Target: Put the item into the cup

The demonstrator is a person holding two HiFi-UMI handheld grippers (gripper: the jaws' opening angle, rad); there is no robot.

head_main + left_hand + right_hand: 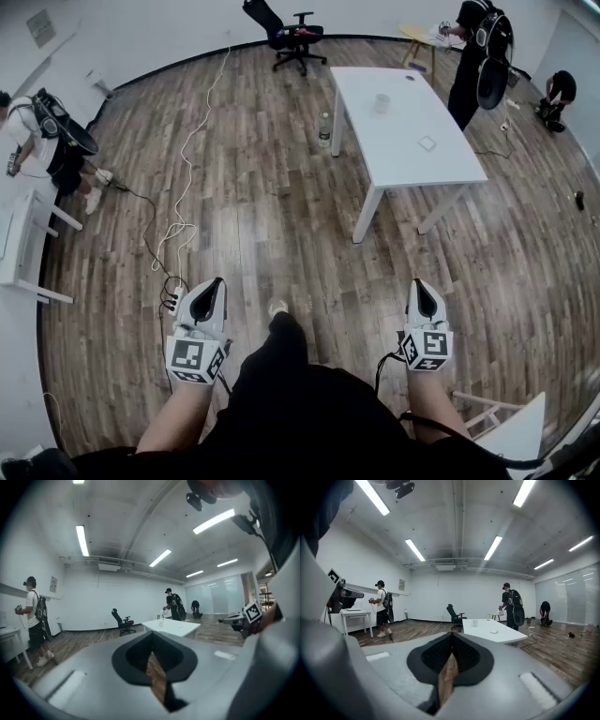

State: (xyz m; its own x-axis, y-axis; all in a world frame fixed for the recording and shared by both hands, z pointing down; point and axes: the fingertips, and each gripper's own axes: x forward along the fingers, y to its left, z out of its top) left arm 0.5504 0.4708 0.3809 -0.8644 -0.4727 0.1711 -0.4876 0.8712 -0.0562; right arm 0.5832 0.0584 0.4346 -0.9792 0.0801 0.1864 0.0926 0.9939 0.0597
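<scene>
White table (441,159) is carrying the cup (381,103) and, nearer me, the small flat item (427,143), well ahead of both grippers. I am holding the left gripper (212,291) and right gripper (424,292) over wood floor (272,216), jaws together, empty.

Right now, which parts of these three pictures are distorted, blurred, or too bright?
Head view: the wide lens bends the wooden floor into a bowl; the white table is sharp. Left gripper view: the left gripper is soft, corners dark. Right gripper view: ceiling lights glare; right gripper is slightly soft.
</scene>
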